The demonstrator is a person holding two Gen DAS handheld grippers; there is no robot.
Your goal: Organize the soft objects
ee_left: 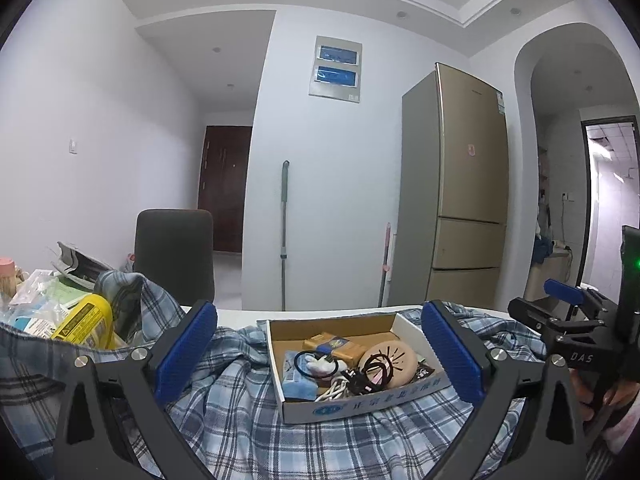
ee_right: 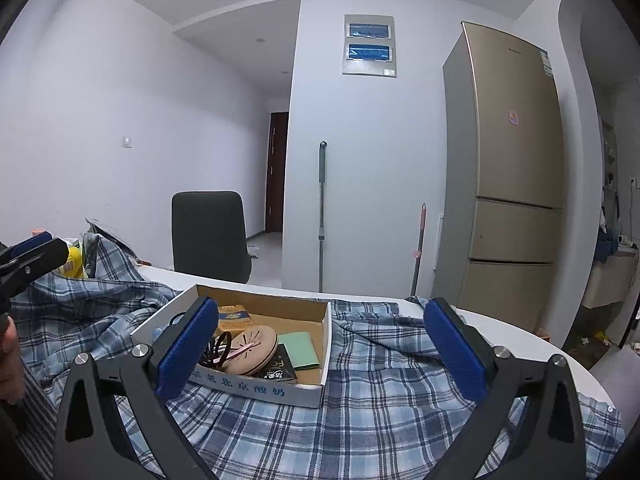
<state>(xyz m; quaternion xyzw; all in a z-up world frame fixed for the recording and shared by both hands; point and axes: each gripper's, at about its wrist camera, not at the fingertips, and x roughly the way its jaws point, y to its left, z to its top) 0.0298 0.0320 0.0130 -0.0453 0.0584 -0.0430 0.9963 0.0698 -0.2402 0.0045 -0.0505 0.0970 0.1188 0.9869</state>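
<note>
plaid shirt [ee_left: 248,424], blue and white check, lies rumpled across the white table [ee_right: 532,344] in front of you, spread under both of your grippers and bunched up toward the left. on top of the shirt sits a shallow cardboard box [ee_left: 408,328], open at the top, with blue printed characters along its near wall. inside it you can see a round tan disc [ee_left: 390,362], black hair ties [ee_left: 376,366], a yellow packet [ee_left: 336,345] and, from the right wrist view, a green card [ee_right: 299,349].

your left gripper [ee_left: 318,354] stands wide open, its blue pads [ee_left: 188,350] apart on either side of the box and holding nothing. your right gripper [ee_right: 320,354] is equally wide open and empty, its left pad in front of the box's left half and its right pad over the shirt just right of the box. neither set of fingers can be seen touching the cloth.

a yellow bottle [ee_left: 86,322] and clear packets [ee_left: 30,306] crowd the table's left end. behind the table stand a dark chair [ee_right: 210,236], a mop handle [ee_right: 321,216] against the wall and a gold fridge [ee_right: 508,184].
</note>
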